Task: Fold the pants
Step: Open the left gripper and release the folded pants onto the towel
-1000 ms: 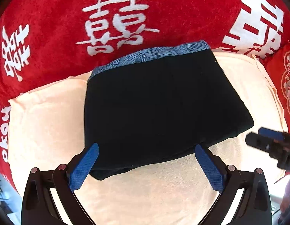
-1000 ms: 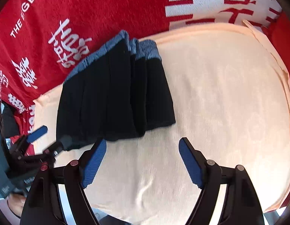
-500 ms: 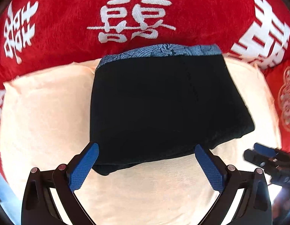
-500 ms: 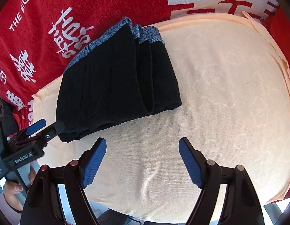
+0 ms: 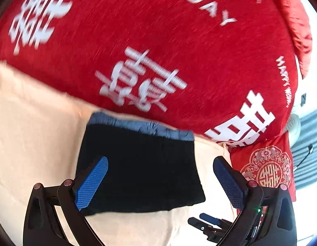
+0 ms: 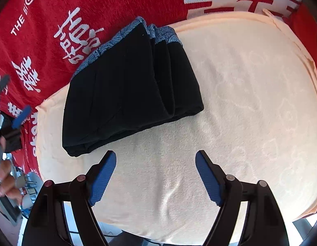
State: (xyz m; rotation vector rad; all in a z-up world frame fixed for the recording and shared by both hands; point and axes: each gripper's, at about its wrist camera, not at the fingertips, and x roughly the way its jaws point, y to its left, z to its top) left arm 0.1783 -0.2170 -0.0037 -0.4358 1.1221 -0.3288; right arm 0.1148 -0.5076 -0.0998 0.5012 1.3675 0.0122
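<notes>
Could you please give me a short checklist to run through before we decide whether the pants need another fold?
1. Pants folded into a compact stack: ok, layers lie on one another.
2. Patterned blue waistband edges lined up at the far end: ok, roughly.
3. Stack fully on the cream towel: ok, its far corner reaches the red blanket.
4. Right tool free: ok, open over bare towel, nothing between the pads.
5. Left tool free: ok, open above the pants, holding nothing.
6. Underside layers smooth: cannot tell, hidden.
</notes>
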